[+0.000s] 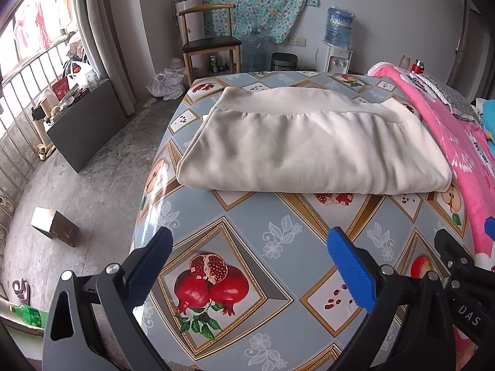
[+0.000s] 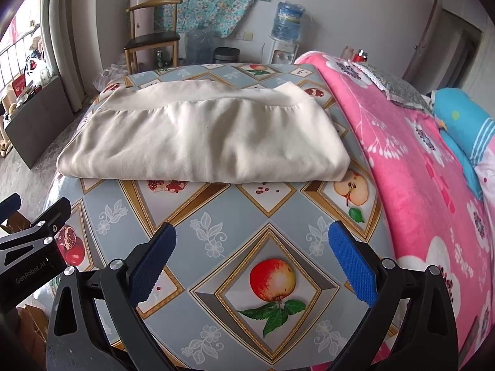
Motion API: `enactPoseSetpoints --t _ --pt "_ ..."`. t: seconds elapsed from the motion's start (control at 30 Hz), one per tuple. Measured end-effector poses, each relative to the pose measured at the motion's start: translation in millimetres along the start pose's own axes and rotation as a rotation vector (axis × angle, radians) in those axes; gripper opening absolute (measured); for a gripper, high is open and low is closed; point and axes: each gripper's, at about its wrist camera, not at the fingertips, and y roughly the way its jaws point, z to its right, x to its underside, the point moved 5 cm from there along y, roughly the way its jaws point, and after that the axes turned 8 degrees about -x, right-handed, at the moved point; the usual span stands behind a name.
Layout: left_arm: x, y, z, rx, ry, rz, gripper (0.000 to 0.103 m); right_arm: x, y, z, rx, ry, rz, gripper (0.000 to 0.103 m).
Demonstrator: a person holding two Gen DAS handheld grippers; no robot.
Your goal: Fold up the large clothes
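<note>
Cream garment [image 1: 312, 145] lay folded on the fruit-print tablecloth [image 1: 278, 247] (pink blanket [image 2: 417, 170] alongside). Left gripper [image 1: 250, 266] and right gripper [image 2: 252, 262] hovered released, both empty.

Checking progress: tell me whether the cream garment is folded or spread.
Folded: the cream garment lies as a compact layered rectangle with a doubled near edge on the tablecloth.

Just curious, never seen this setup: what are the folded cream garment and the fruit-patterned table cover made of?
The folded cream garment looks like soft, matte knit or fleece: thick rounded fold, gentle wrinkles, no shine. The fruit-patterned table cover seems to be glossy plastic or oilcloth: window glare shows on its left edge and it lies smooth. Neither can be confirmed by sight.
</note>
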Motion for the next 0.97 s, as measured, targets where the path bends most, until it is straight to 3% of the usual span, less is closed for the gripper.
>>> enactPoseSetpoints --t 0.97 --pt "-1.0 4.2 -3.6 -0.006 -0.010 -0.009 0.098 -0.1 -1.3 -2.7 0.007 0.014 -0.003 0.096"
